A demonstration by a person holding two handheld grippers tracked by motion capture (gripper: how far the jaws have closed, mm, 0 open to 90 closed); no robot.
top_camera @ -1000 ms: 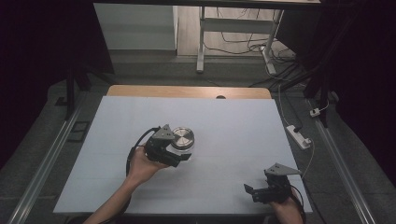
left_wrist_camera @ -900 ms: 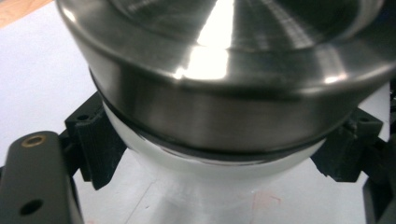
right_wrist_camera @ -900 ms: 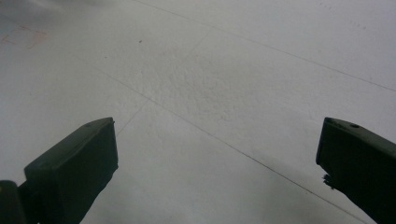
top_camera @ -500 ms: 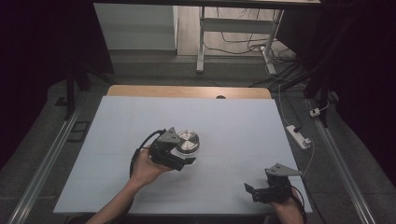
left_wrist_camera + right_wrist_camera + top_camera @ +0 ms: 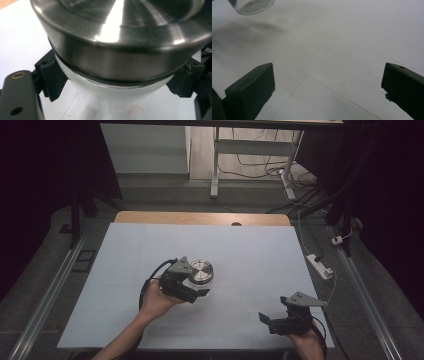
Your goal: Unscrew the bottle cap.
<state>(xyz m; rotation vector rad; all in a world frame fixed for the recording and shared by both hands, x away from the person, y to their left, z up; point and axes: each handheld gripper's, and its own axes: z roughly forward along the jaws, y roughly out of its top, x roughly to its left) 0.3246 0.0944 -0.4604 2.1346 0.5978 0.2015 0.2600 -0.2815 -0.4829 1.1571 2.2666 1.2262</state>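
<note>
While the left gripper (image 5: pixel 197 287) pinches the jar (image 5: pixel 201 276) by its white body just under the metal lid (image 5: pixel 125 32), the jar sits a little left of the middle of the table (image 5: pixel 260 265), at about one o'clock from the person's left hand (image 5: pixel 155 300). Its pads (image 5: pixel 53 80) press the rounded wall from both sides. That body looks smooth and glossy, perhaps glass or glazed, so it is likely stiff, slippery and breakable; the steel lid probably adds weight up top. Holding just below the lid's rim seems wise, since the rim would stop any slide. At about four o'clock from the jar, near the table's front edge, the right gripper (image 5: pixel 280 320) has its jaws spread wide over bare table, holding nothing.
</note>
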